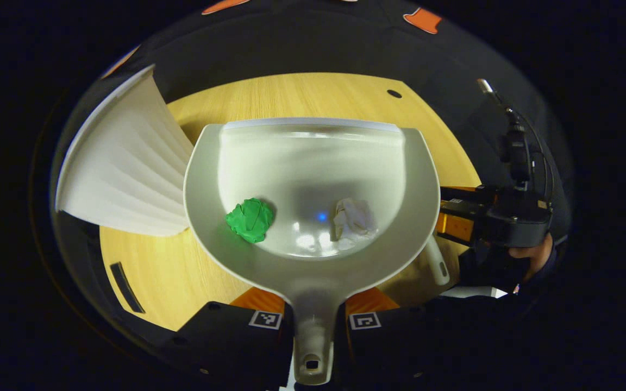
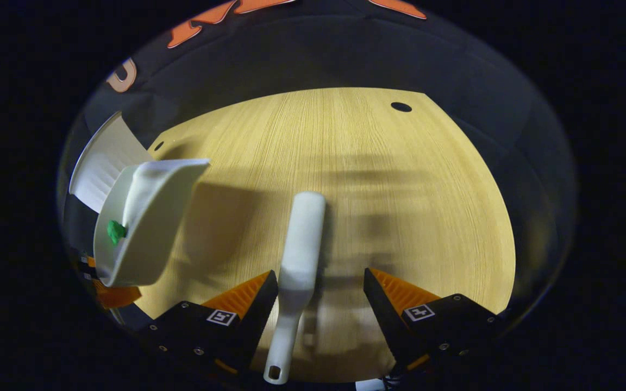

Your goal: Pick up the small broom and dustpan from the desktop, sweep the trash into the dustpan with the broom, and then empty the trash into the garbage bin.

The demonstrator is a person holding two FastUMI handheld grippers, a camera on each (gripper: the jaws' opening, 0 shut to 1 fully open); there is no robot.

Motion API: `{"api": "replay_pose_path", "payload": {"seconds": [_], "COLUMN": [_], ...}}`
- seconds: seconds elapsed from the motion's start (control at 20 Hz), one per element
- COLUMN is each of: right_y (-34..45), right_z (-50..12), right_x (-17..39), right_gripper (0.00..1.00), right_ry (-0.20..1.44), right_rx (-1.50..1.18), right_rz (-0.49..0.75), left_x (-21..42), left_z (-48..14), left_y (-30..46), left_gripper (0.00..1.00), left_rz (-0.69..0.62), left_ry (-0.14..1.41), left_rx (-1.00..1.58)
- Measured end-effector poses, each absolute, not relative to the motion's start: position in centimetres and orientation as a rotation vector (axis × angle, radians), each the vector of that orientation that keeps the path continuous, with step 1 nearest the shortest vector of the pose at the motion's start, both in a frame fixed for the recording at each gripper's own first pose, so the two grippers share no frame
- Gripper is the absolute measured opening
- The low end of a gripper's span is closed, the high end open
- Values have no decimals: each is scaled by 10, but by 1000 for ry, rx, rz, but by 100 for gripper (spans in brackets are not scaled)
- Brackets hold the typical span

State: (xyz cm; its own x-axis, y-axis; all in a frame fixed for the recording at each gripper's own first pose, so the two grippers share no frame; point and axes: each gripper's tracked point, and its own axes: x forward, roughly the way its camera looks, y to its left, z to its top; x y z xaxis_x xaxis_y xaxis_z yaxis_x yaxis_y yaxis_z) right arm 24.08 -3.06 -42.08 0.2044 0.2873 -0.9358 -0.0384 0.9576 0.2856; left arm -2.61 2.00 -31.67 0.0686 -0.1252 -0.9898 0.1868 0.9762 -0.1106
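Left gripper (image 1: 313,320) — its two fingers close tight against the dustpan's handle (image 1: 313,331), one on each side. The dustpan (image 1: 313,163) is held out ahead of it, above the wooden desktop (image 1: 313,95), its open front edge on the far side. Inside the pan, near the back wall: a green crumpled wad (image 1: 250,219) on the left, a white crumpled paper (image 1: 353,219) on the right, the two well apart. A small blue glint shows on the pan floor between them.

White ribbed garbage bin (image 1: 123,174) stands just left of the dustpan, its rim level with the pan's left wall; whether they touch I cannot tell.

Right gripper (image 2: 321,296) — jaws wide open, holding nothing. The broom (image 2: 299,255) lies flat on the desktop between the fingers, its handle end toward the camera with a hang hole at the tip, the wider end pointing away. It lies near the left finger, with a clear gap to the right one.

From the right gripper view, the dustpan (image 2: 144,228) shows at far left, tilted on edge, the green wad (image 2: 115,231) inside, the bin (image 2: 101,163) behind it. From the left gripper view, the right gripper (image 1: 457,217) and the hand (image 1: 530,255) holding it sit off the dustpan's right side.
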Motion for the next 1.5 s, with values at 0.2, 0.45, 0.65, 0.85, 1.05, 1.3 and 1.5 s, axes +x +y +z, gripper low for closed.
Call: {"api": "replay_pose_path", "payload": {"seconds": [0.2, 0.45, 0.65, 0.85, 1.05, 1.3, 1.5], "right_y": [-35, -29, -25, -25, -24, -25, -25], "right_z": [-415, -418, -420, -420, -423, -425, -426], "right_x": [246, 245, 246, 246, 245, 244, 242], "right_gripper": [95, 96, 96, 95, 95, 95, 96], "right_ry": [1315, 1328, 1336, 1349, 1364, 1367, 1378], "right_rx": [219, 202, 178, 173, 169, 152, 164], "right_rz": [216, 241, 259, 259, 267, 273, 266], "left_x": [10, 61, 79, 65, 65, 89, 123], "left_z": [-274, -181, -157, -168, -170, -151, -142], "left_y": [19, 53, 155, 243, 280, 284, 283], "left_gripper": [31, 30, 30, 30, 31, 30, 30], "left_rz": [-276, -224, -34, 94, 122, 101, 82], "left_ry": [1358, 1203, 1204, 1326, 1426, 1516, 1477], "left_rx": [57, -4, 66, 188, 409, 742, 1149]}}
